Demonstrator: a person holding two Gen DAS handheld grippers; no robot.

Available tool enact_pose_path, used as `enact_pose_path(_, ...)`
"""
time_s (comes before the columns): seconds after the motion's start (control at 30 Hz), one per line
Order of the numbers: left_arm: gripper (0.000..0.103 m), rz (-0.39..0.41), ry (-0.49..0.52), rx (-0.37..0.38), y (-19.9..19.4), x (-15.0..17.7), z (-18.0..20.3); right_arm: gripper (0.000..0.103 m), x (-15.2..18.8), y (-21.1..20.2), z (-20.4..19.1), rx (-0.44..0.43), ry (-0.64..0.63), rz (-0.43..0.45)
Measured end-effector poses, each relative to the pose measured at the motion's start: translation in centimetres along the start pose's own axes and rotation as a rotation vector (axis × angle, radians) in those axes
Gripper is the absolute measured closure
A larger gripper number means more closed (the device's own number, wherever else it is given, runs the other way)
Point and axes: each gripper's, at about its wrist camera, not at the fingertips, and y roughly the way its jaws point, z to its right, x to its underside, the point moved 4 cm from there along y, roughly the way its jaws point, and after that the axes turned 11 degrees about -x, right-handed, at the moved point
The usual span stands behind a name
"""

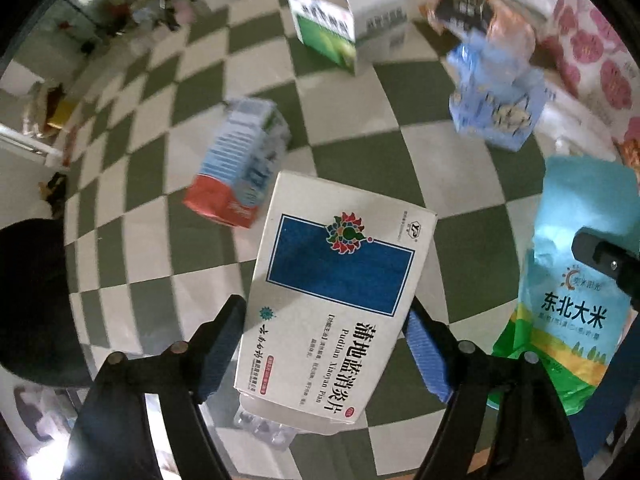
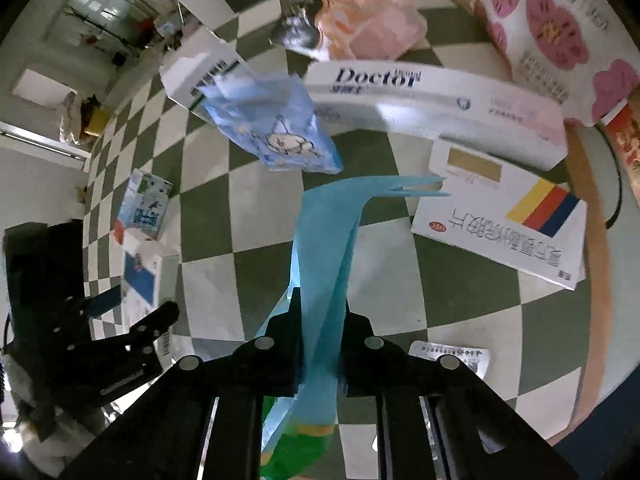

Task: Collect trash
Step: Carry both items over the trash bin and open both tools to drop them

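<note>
A: Two pieces are in hand, and plenty is left on the checkered floor (image 1: 120, 184). Biggest first: the flowered pack (image 2: 560, 40) at one o'clock in the right wrist view, then the long Doctor box (image 2: 432, 108) just below it.

B: And the flat box with the striped flag (image 2: 500, 224)?

A: At three o'clock, lying flat on the tiles. In the left wrist view the green-and-white carton (image 1: 340, 28) sits at twelve, a blue wrapper (image 1: 496, 108) at two, the red-ended carton (image 1: 240, 168) at ten.

B: The tongs?

A: The left gripper (image 1: 326, 344) has its blue pads against both sides of the white medicine box (image 1: 336, 292), which is off the floor. The right gripper (image 2: 320, 320) is pressed nearly together, pinching the light blue rice bag (image 2: 324, 264) by its thin top edge.

B: Room to move?

A: Open tiles around six and eight o'clock; the right side is crowded. I see no bin, so I'd judge the collecting far from finished.
</note>
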Motion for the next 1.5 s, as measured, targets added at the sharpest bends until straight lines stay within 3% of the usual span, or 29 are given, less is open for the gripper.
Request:
enact_pose_path(0.17, 0.027, 0.107, -0.079, -0.005, -3.2, 2.9, 0.4, 0.092, 1.2, -3.6, -1.4, 0.012, -0.024, 0.076)
enact_pose_path(0.4, 0.027, 0.228, -0.162, 0.062, -6.5, 7.9, -5.6, 0.092, 5.3, -8.5, -5.3, 0.032, -0.086, 0.191)
enact_pose_path(0.63, 0.027, 0.281, -0.19, 0.126, -9.1, 17.6, -8.6, 0.092, 15.8, -13.4, -10.1, 0.073, -0.162, 0.281)
enact_pose_path(0.83, 0.027, 0.204, -0.216, 0.185, -7.4, 25.9, -9.7, 0.092, 24.9, -13.4, -11.9, 0.106, -0.184, 0.264)
enact_pose_path(1.03, 0.027, 0.067, -0.244, 0.233, -1.8, 31.5, -8.2, 0.092, 32.5, -8.0, -10.7, 0.103, -0.165, 0.129)
enact_pose_path(1.2, 0.027, -0.085, -0.289, 0.281, 7.5, 34.6, -5.0, 0.092, 36.8, 0.2, -6.0, 0.08, -0.091, -0.012)
enact_pose_path(1.37, 0.027, -0.19, -0.334, 0.304, 17.6, 35.5, -1.4, 0.092, 38.8, 9.6, 0.0, 0.062, -0.008, -0.101)
enact_pose_path(1.5, 0.027, -0.281, -0.398, 0.34, 27.1, 35.9, 1.6, 0.092, 39.0, 16.6, 3.8, 0.067, -0.009, -0.121)
